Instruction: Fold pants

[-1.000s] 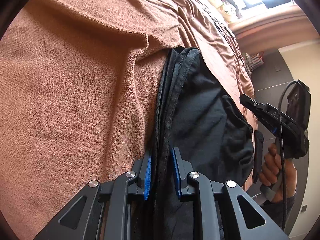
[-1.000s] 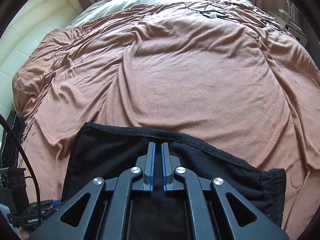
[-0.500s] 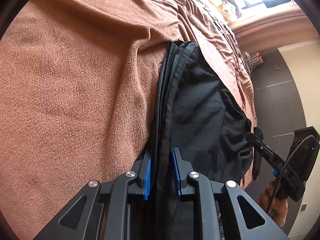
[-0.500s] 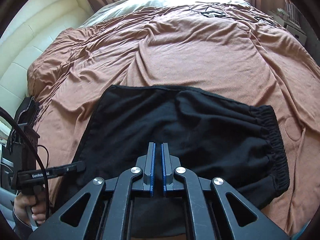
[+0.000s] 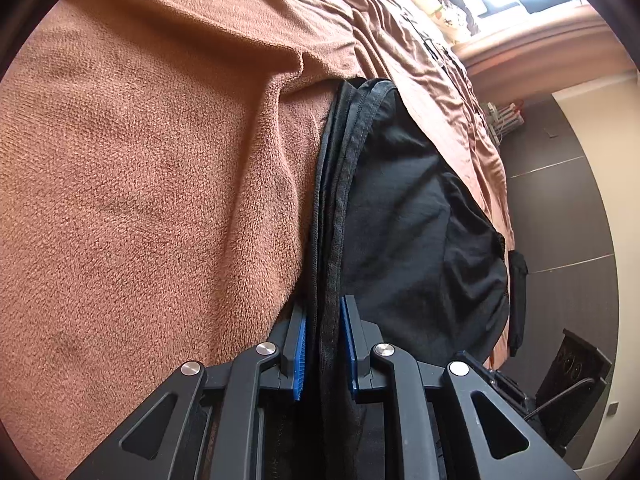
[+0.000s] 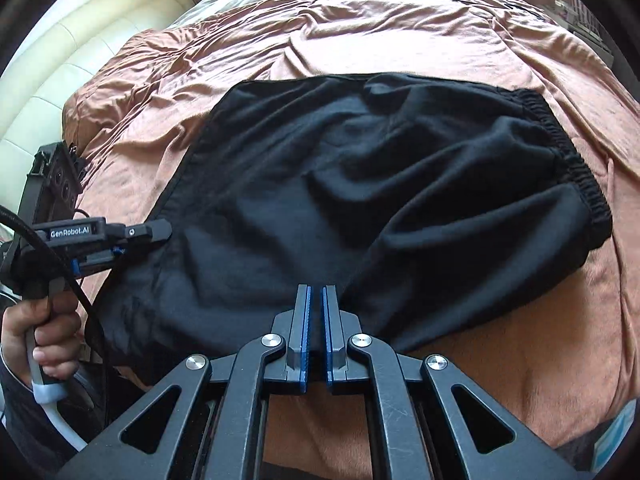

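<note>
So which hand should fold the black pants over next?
Left, probably. The left gripper clamps the stacked edge of the black fabric pants on the brown fleece blanket. The right gripper, jaws nearly closed, sits at the near hem, its grip unclear.

Bright window glare up top, fisheye-bent edges, sharp focus.

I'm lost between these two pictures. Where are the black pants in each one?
Left wrist view: the black pants run from bottom centre up the middle, their stacked edge clamped in the left hand-held gripper.
Right wrist view: the pants fill the centre, elastic waistband at the right; the right hand-held gripper pinches their near edge.
Shared landmark: the brown blanket beneath them.
</note>
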Available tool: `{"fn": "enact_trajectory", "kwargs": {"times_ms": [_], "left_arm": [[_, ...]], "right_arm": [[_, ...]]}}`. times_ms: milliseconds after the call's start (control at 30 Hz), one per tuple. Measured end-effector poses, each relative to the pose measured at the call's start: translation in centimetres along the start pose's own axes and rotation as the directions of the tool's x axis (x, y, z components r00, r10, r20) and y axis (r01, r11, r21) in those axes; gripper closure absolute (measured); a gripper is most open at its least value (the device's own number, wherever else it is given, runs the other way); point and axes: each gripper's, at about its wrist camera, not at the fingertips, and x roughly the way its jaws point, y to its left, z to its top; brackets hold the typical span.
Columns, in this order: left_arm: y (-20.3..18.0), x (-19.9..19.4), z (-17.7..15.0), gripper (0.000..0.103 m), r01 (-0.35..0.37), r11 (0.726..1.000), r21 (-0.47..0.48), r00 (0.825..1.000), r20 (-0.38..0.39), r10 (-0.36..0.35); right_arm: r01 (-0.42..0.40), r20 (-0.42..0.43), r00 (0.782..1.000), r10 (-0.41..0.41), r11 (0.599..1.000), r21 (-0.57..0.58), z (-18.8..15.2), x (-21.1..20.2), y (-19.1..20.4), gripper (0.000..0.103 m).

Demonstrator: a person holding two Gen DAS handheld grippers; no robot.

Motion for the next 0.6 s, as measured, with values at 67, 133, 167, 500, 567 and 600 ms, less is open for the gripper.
{"fn": "enact_trajectory", "kwargs": {"times_ms": [67, 133, 167, 500, 567, 600], "left_arm": [[0.1, 0.0, 0.0, 0.088, 0.0, 1.0, -0.004, 1.0, 0.001, 0.0], [0.1, 0.0, 0.0, 0.088, 0.001, 1.0, -0.007, 1.0, 0.002, -0.001], [0.2, -0.1, 0.0, 0.088, 0.002, 1.0, -0.009, 1.0, 0.0, -0.002], [0.7, -0.5, -0.3, 0.088, 0.032, 0.999, -0.033, 0.999, -0.016, -0.033], [0.8, -0.7, -0.4, 0.087, 0.04, 0.999, -0.037, 0.999, -0.019, -0.04], [0.8, -0.7, -0.5, 0.087, 0.042, 0.998, -0.036, 0.999, -0.02, -0.043]], "right_arm": [[-0.001, -0.007, 1.0, 0.001, 1.0, 0.015, -0.6, 0.0, -0.2, 0.102], [-0.004, -0.02, 1.0, 0.004, 1.0, 0.021, -1.1, 0.0, -0.3, 0.102], [-0.004, -0.027, 1.0, 0.004, 1.0, 0.018, -1.1, -0.1, -0.3, 0.102], [-0.018, 0.053, 0.998, 0.018, 1.0, 0.002, 0.9, -2.9, 0.3, 0.102], [-0.025, 0.06, 0.998, 0.024, 1.0, 0.01, 1.3, -2.7, 0.2, 0.102], [-0.027, 0.068, 0.997, 0.026, 1.0, 0.011, 1.5, -2.6, 0.2, 0.102]]}}
